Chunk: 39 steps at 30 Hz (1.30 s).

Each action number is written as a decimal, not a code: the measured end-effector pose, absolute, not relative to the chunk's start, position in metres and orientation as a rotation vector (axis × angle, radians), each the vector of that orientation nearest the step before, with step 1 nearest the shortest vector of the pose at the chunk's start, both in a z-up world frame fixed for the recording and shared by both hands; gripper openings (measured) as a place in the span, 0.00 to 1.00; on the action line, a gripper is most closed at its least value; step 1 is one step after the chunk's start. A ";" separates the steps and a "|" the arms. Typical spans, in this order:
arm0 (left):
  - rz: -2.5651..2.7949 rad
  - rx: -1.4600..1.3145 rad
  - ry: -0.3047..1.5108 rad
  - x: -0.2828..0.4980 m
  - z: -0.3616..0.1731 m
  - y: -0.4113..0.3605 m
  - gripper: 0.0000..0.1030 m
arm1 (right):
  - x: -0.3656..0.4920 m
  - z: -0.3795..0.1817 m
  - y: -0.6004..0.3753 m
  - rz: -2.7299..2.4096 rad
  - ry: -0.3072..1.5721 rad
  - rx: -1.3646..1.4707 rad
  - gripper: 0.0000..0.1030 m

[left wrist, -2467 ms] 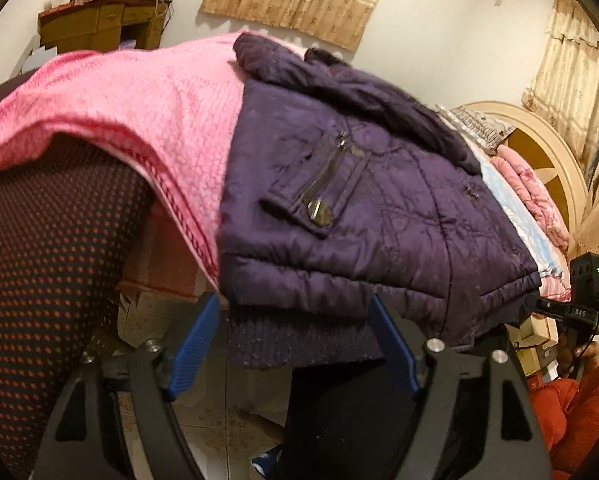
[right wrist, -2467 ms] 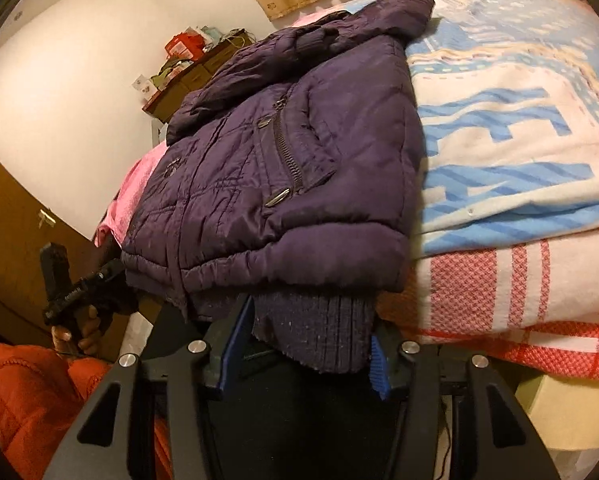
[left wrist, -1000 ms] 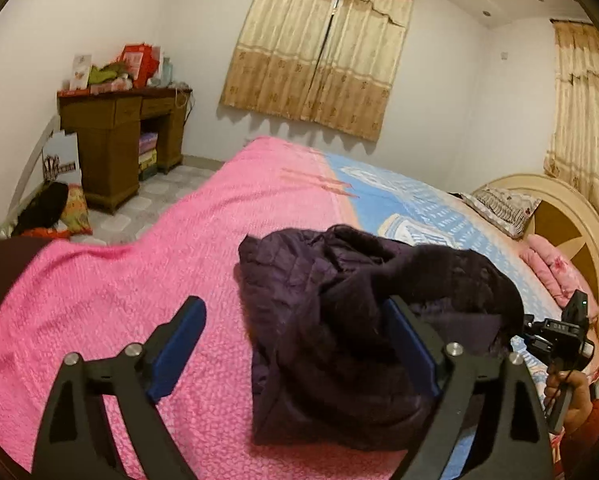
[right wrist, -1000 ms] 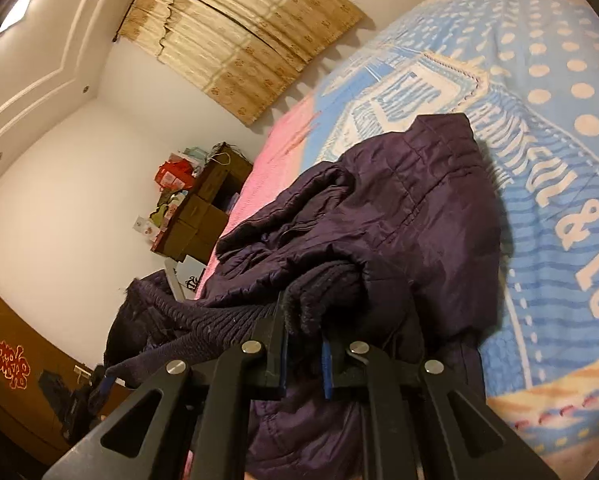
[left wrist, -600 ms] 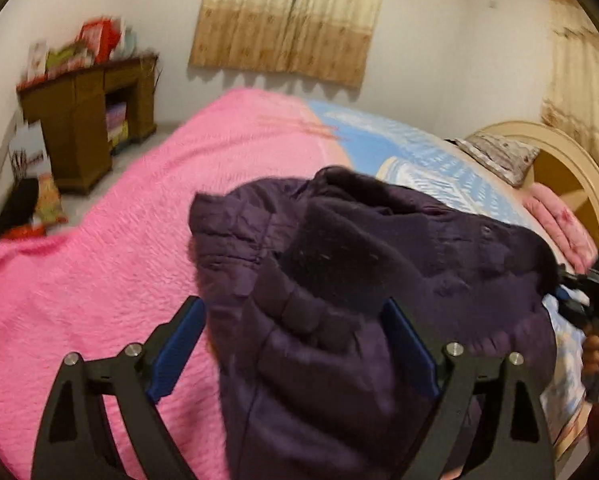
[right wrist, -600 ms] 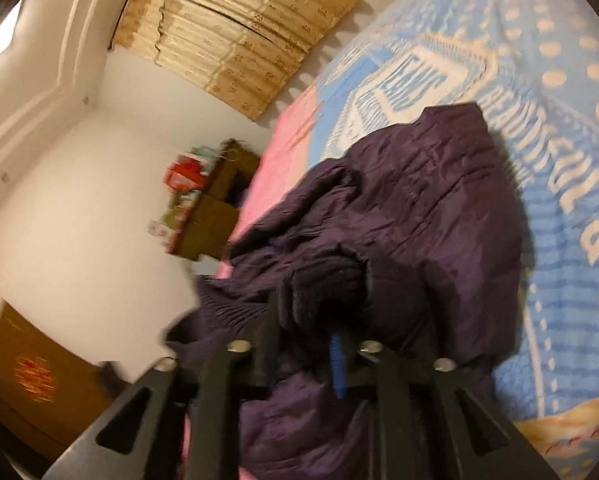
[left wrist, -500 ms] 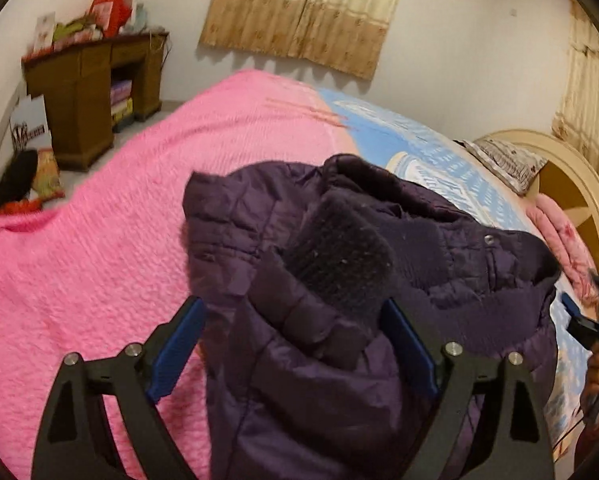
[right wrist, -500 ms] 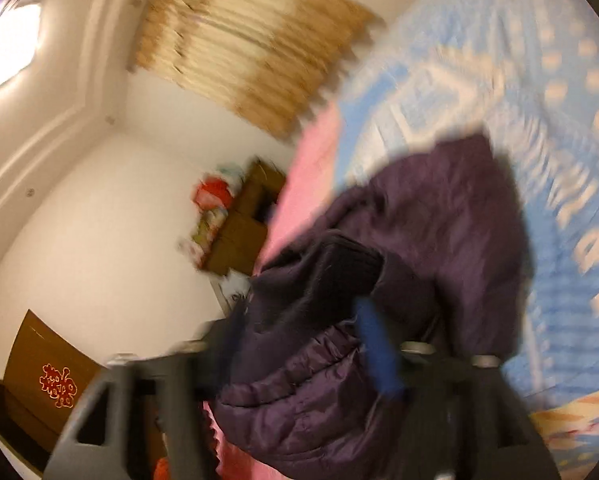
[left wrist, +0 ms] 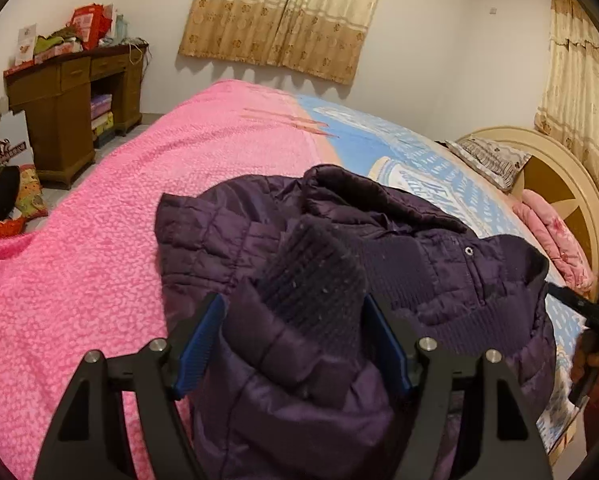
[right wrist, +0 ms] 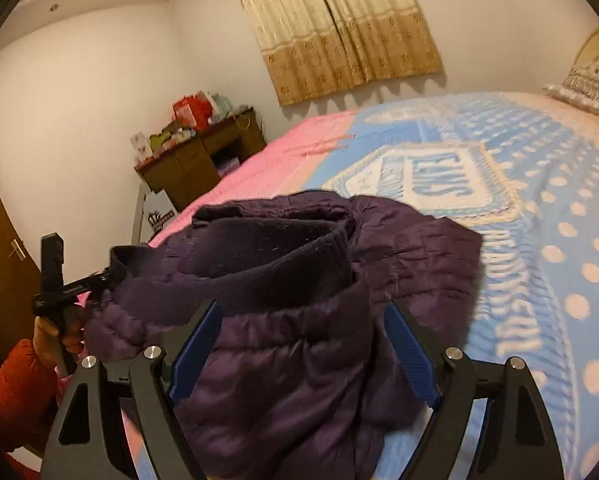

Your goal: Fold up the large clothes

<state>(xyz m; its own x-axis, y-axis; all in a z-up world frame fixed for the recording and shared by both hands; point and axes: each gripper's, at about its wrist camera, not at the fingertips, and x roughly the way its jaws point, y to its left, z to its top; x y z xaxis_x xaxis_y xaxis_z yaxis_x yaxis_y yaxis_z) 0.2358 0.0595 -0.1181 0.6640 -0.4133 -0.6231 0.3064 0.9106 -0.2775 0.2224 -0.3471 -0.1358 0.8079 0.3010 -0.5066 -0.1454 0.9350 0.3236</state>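
Note:
A dark purple quilted jacket (left wrist: 439,272) lies bunched on the bed, across the seam between the pink blanket (left wrist: 111,248) and the blue patterned blanket (right wrist: 539,208). My left gripper (left wrist: 293,340) straddles a sleeve with a dark knit cuff (left wrist: 315,284). Its jaws are closing, and the blue pads stand right beside the sleeve without clearly squeezing it. My right gripper (right wrist: 303,354) is open wide over the jacket's folded edge (right wrist: 283,320), its pads clear of the fabric. A hand in an orange sleeve holds the left gripper (right wrist: 55,280) at the left of the right wrist view.
A wooden desk (left wrist: 63,88) piled with boxes stands by the far wall, with bags on the floor (left wrist: 15,204) beside it. Curtains (left wrist: 283,16) hang behind the bed. A pillow (left wrist: 491,156), a folded pink quilt (left wrist: 555,236) and a round headboard (left wrist: 559,176) lie to the right.
The jacket was lifted off the bed's edge and folded up onto the bed. My right gripper let go of the knit hem and rolled level. My left gripper dropped over the sleeve and narrowed.

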 end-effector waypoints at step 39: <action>-0.106 -0.311 0.797 0.384 -0.165 0.043 0.35 | 0.358 -0.163 -0.377 -0.133 0.623 0.302 0.24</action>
<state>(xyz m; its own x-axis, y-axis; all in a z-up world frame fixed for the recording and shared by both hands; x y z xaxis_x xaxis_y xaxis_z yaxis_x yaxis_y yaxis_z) 0.3841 0.0432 -0.1655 0.6967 -0.2092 -0.6862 -0.0233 0.9494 -0.3131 0.3577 -0.3773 -0.1626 0.8054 -0.0324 -0.5918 0.2128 0.9477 0.2378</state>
